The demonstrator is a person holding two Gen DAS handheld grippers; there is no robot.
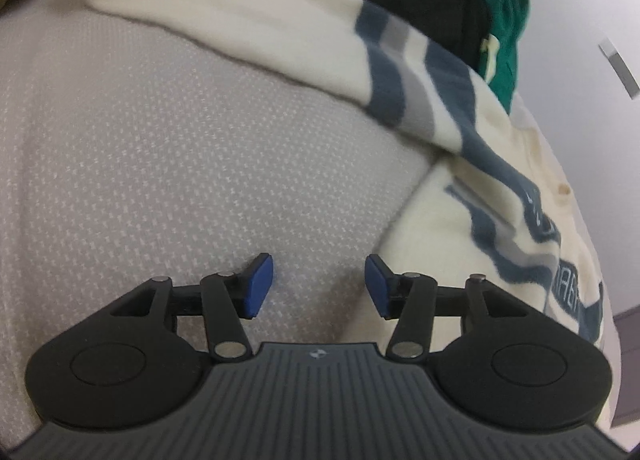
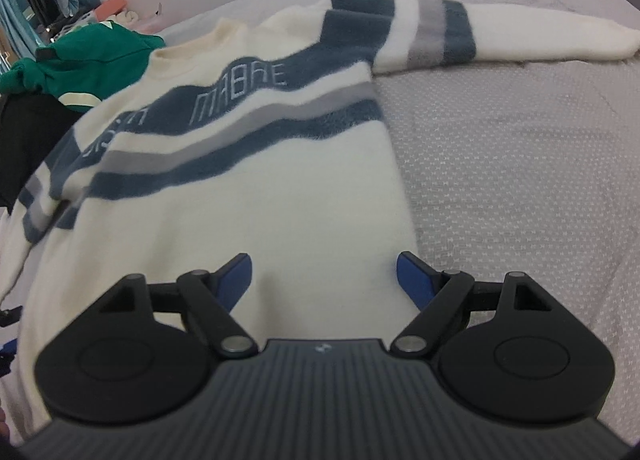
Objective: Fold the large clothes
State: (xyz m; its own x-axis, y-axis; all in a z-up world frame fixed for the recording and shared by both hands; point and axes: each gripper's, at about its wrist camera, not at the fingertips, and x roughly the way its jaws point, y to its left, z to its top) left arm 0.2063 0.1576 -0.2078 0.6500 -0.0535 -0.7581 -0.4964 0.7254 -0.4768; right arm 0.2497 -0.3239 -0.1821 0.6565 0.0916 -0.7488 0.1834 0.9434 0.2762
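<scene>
1. Your right gripper (image 2: pixel 323 280) has its jaws released and wide, with nothing clamped; they hang over the lower body of the cream sweater (image 2: pixel 224 196), close to its right side edge.
2. In the right wrist view the sweater lies flat on the bed (image 2: pixel 520 180), chest side up. Its long axis runs from your jaws up toward 11 o'clock, where the collar is. One sleeve (image 2: pixel 500 36) stretches out flat toward 1 o'clock.
3. Your left gripper (image 1: pixel 319 286) is also released, its jaws about half apart and empty. Under it you see only the grey bed cover; the sweater begins just beside it, toward 2 o'clock, and its other sleeve runs from 1 o'clock up to 11 o'clock.
4. So the right hand is nearer to the garment. I judge the left one must go toward 2 o'clock before it can take an edge.
5. A green garment (image 2: pixel 96 56) and a black one (image 2: pixel 28 140) lie at the collar end, touching or just beside the sweater's shoulder. They could get in the way of a fold toward that side.
</scene>
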